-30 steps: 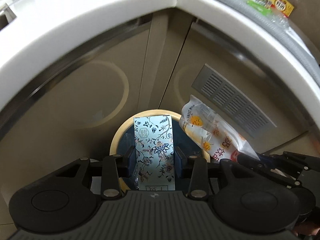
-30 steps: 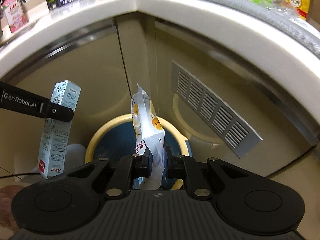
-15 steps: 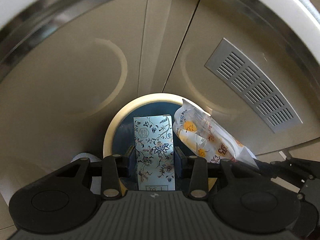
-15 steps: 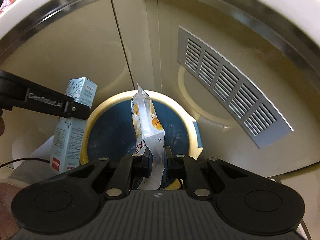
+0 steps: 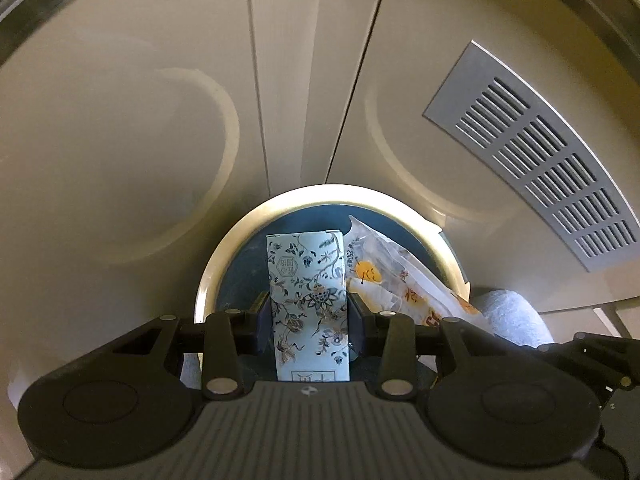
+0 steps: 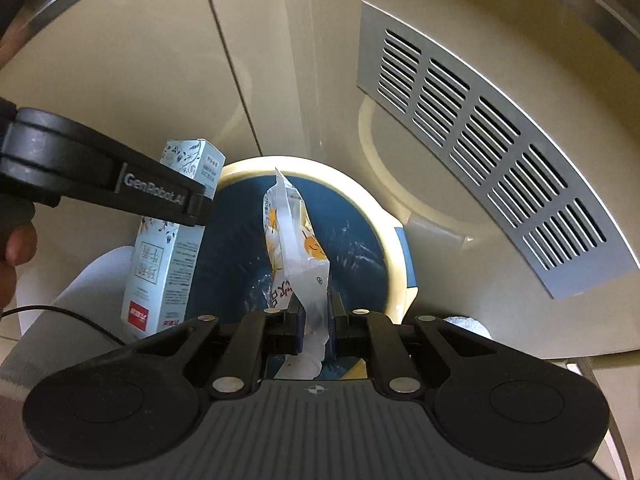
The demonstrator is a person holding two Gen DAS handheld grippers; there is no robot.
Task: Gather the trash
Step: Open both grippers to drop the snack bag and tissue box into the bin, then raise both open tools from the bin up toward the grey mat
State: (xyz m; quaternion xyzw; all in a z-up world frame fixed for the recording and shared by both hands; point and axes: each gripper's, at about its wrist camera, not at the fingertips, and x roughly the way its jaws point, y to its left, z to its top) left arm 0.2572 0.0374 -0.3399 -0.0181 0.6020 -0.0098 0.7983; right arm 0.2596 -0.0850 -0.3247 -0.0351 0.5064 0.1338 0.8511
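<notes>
A home kitchen is suggested. Beige cabinet doors (image 5: 132, 128) meeting at a corner are seen below a metal-trimmed counter edge (image 6: 592, 4), and a grey slatted vent (image 6: 480, 132) is set into one door. A round bin (image 6: 384, 240) with a cream rim and a dark blue liner is stood on the floor against the cabinets.
</notes>
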